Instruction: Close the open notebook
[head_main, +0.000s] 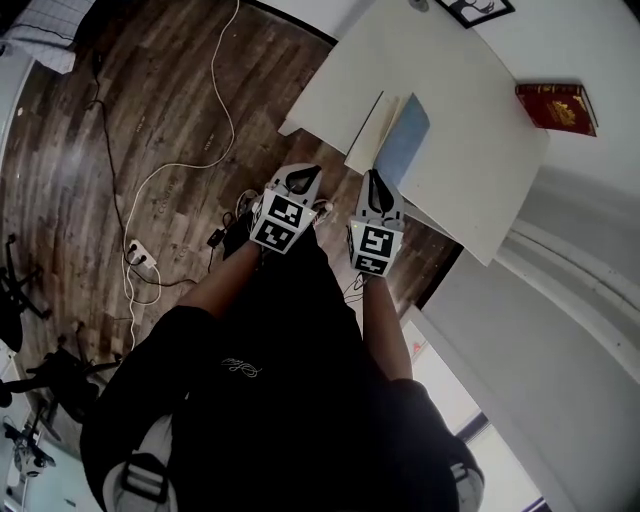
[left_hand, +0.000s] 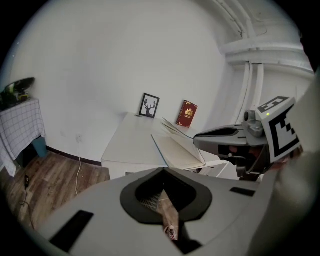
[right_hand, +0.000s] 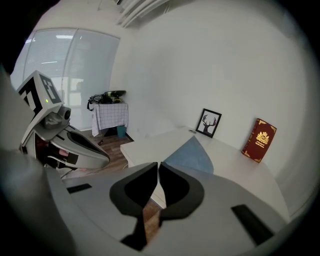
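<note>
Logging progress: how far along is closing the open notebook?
Done: nothing; the blue-covered paper notebook lies open on the white table. In hand: left gripper and right gripper, jaws together and empty, near it. Left: fold it shut.

— What's underfoot?
— A dark wood-plank floor (head_main: 110, 110), with a white cable (head_main: 214, 72) trailing to a power strip (head_main: 142, 260).
— And the walls?
— A plain white wall (left_hand: 125, 60). A framed deer picture (left_hand: 149, 106) and a red book (head_main: 556, 106) stand by it on the white surface (head_main: 450, 70).
— Any daylight?
— A bright window (right_hand: 60, 60), near a small table with a checked cloth (right_hand: 111, 117).
</note>
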